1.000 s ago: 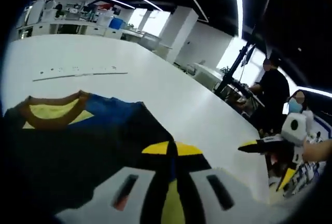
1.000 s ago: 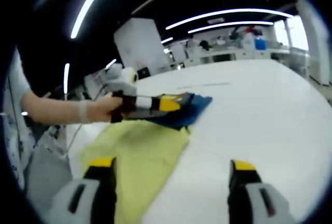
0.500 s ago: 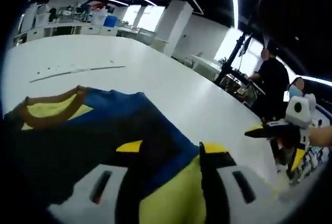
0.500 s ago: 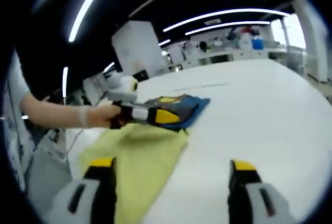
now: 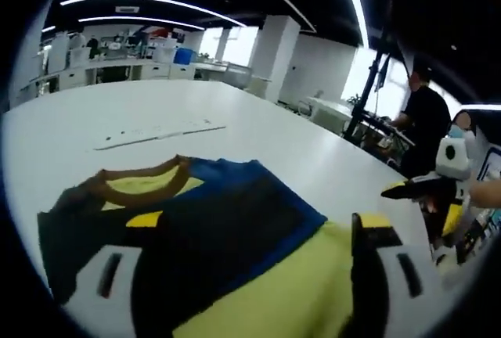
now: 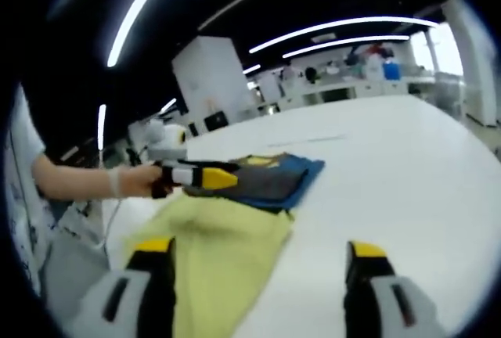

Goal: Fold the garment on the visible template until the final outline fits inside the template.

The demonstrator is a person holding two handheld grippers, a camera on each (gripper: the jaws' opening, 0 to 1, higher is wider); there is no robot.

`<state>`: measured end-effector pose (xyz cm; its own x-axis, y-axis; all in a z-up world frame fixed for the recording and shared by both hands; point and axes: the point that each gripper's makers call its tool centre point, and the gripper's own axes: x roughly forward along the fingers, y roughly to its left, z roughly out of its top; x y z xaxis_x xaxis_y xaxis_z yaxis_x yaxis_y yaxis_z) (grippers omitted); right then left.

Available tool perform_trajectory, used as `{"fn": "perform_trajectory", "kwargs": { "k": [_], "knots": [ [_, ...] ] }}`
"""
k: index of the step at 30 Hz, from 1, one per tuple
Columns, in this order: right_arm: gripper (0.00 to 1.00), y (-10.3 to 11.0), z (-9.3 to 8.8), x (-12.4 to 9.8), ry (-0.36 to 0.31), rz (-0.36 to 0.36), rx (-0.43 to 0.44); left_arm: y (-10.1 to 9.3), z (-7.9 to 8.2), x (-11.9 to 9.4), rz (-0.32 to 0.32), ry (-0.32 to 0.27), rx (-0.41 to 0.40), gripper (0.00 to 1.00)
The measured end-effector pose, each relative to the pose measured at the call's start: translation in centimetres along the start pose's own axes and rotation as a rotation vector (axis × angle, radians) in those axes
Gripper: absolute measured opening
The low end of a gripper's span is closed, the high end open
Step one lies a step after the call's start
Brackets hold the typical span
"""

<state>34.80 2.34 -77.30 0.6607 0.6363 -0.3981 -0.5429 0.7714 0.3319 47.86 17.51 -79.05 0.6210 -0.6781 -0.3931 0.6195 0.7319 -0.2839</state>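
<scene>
Left gripper view, hand-held gripper (image 5: 250,264) opened, garment (image 5: 196,228) released

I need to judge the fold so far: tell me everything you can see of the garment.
The garment is soft cloth, lying flat on the white table. One part is dark navy with a brighter blue edge and a brown collar over yellow lining; a yellow-green part extends toward the cameras. In the right gripper view the left gripper hovers at the dark part's near edge, contact unclear. Both grippers' fingers stand apart, holding nothing.
</scene>
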Motion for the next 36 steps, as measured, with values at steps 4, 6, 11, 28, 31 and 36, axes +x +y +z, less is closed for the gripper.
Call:
{"fn": "perform_trajectory", "kwargs": {
  "k": [4,6,11,28,31,36],
  "knots": [
    [0.90,0.1,0.3,0.4,-0.002,0.005,-0.006,1.4,0.3,-2.7,0.031,-0.015,0.001,0.96],
    [0.90,0.5,0.5,0.7,-0.006,0.011,-0.005,1.8,0.1,-4.2,0.041,-0.020,-0.005,0.96],
    [0.89,0.8,0.8,1.4,0.006,0.025,-0.017,3.7,-0.6,-7.4,0.087,-0.022,-0.017,0.96],
    [0.95,1.7,1.9,2.7,0.038,0.019,-0.087,8.1,-2.1,-17.1,0.229,-0.070,-0.048,0.94],
    [0.96,2.0,1.7,2.5,0.051,0.023,-0.102,8.2,-2.4,-18.4,0.244,-0.072,-0.051,0.94],
    [0.97,2.0,1.8,2.3,0.060,0.018,-0.112,8.5,-2.7,-19.7,0.251,-0.068,-0.050,0.92]
  ]
}}
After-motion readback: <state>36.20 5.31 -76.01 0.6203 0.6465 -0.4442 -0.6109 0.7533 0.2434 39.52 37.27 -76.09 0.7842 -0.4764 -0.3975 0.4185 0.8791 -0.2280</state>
